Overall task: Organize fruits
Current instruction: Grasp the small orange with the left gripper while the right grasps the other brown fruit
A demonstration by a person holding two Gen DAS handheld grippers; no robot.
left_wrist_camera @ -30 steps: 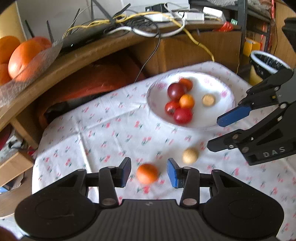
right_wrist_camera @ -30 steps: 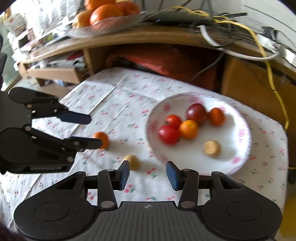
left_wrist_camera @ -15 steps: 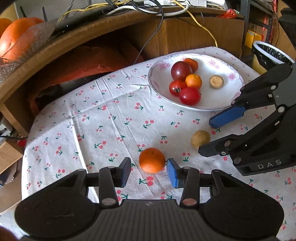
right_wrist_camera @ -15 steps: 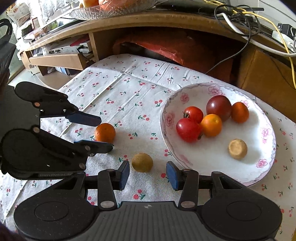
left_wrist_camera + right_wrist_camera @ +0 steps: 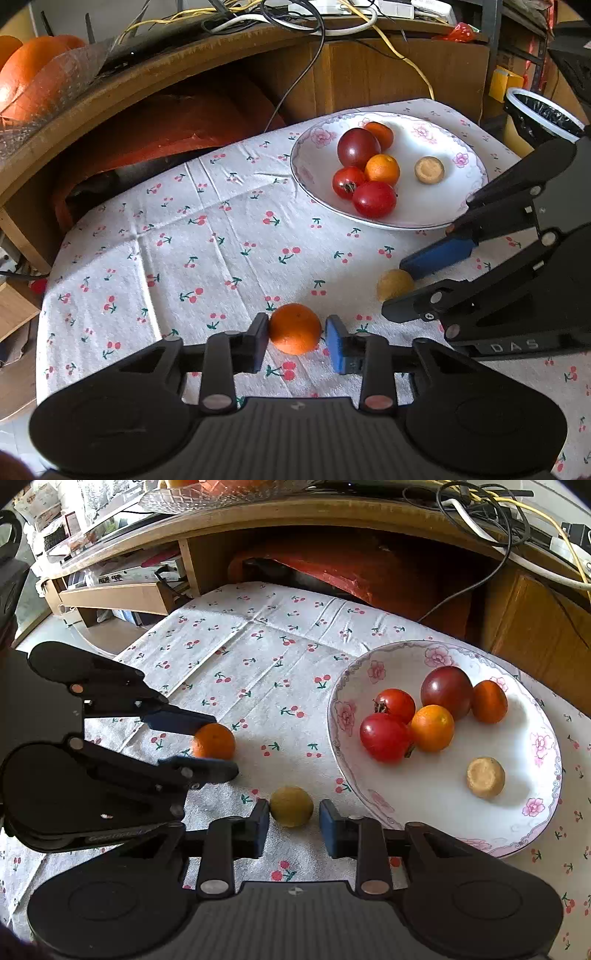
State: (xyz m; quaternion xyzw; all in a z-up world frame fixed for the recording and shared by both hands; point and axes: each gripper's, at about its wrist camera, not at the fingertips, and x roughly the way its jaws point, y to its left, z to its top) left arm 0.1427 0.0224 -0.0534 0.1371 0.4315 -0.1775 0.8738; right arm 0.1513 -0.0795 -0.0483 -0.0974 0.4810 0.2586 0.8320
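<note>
Orange (image 5: 294, 328) half-hidden between left tool (image 5: 297, 341) fingers, contact unclear

A white cloth printed with small red cherries (image 5: 207, 236) covers the table across the middle of the frame. Behind it, a curved wooden shelf (image 5: 177, 70) runs along the top, carrying tangled white, black and yellow cables (image 5: 295, 14). A crumpled red bag (image 5: 166, 122) sits beneath the shelf. At the far right stands a bin lined with black plastic (image 5: 539, 114).
</note>
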